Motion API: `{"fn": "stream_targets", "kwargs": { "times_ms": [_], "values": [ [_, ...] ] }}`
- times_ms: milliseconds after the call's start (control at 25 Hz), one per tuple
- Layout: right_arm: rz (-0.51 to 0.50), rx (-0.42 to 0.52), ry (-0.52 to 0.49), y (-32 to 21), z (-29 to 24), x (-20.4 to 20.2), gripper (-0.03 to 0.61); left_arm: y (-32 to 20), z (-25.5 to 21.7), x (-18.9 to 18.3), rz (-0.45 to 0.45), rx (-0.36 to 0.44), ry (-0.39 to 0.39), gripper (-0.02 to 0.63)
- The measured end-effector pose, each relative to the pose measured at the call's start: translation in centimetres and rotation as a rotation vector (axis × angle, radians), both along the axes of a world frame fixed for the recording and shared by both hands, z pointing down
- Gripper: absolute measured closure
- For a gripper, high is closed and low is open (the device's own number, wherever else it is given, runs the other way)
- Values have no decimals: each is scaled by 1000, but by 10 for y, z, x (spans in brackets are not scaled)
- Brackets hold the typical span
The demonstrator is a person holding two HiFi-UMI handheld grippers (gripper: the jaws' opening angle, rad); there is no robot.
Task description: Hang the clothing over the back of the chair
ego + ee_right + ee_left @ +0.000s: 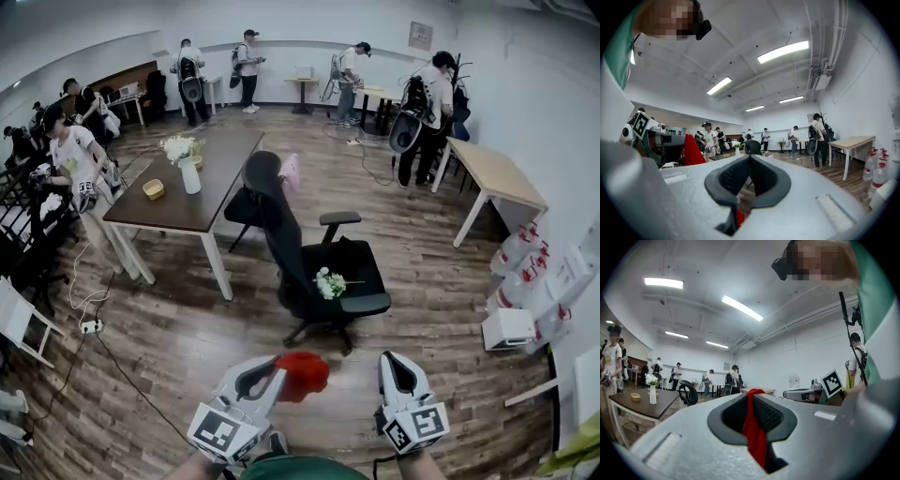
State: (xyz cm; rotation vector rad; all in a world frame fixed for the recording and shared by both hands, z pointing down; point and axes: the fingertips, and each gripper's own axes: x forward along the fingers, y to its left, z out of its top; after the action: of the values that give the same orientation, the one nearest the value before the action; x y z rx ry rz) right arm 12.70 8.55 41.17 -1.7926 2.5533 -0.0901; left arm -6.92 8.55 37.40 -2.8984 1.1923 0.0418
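A red piece of clothing (305, 375) is bunched at the tips of my left gripper (279, 368), low in the head view. The left gripper view shows the jaws shut on it, with the red cloth (754, 427) running down between them. My right gripper (395, 362) is level beside it to the right, jaws shut with nothing seen pinched at the tips (750, 157). From that gripper's view the cloth (692, 151) shows at the left. The black office chair (300, 244) stands ahead, its backrest (265, 184) toward the table, both grippers well short of it.
A small white flower bunch (330, 282) lies on the chair seat. A brown table (211, 202) with a vase of flowers (188, 167) and a yellow bowl (154, 189) stands behind the chair. Several people work along the walls. White boxes (511, 328) sit at the right.
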Motion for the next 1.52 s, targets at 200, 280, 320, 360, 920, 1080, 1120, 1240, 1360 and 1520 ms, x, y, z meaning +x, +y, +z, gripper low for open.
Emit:
{"fn": "stream_targets", "kwargs": {
  "times_ms": [200,280,320,360,920,1080,1120,1240,1360,1520],
  "values": [
    [54,-37,18,-23,8,-21,574,-29,3,-26,45,-3,32,574],
    [71,-52,14,-30,11,-29,574,-39,7,-34,64,-11,41,574],
    [75,-60,16,-33,13,-33,575,-44,10,-37,69,-19,43,574],
    [77,-68,20,-36,15,-38,574,-50,13,-42,72,-29,44,574],
    [24,-166,16,-103,48,-66,574,-116,23,-57,60,-62,30,574],
    [-16,-140,-3,-138,44,-62,575,-141,-2,-45,55,12,31,574],
    [-23,-133,-5,-147,41,-59,574,-149,-10,-40,53,26,33,574],
    [-43,-105,-13,-171,29,-43,574,-174,-36,-19,50,56,37,574],
    [-51,-90,-25,-194,21,-23,574,-204,-56,3,44,73,18,574],
    [-53,-92,-44,-217,19,3,575,-244,-81,31,41,105,-4,574]
  ]
}}
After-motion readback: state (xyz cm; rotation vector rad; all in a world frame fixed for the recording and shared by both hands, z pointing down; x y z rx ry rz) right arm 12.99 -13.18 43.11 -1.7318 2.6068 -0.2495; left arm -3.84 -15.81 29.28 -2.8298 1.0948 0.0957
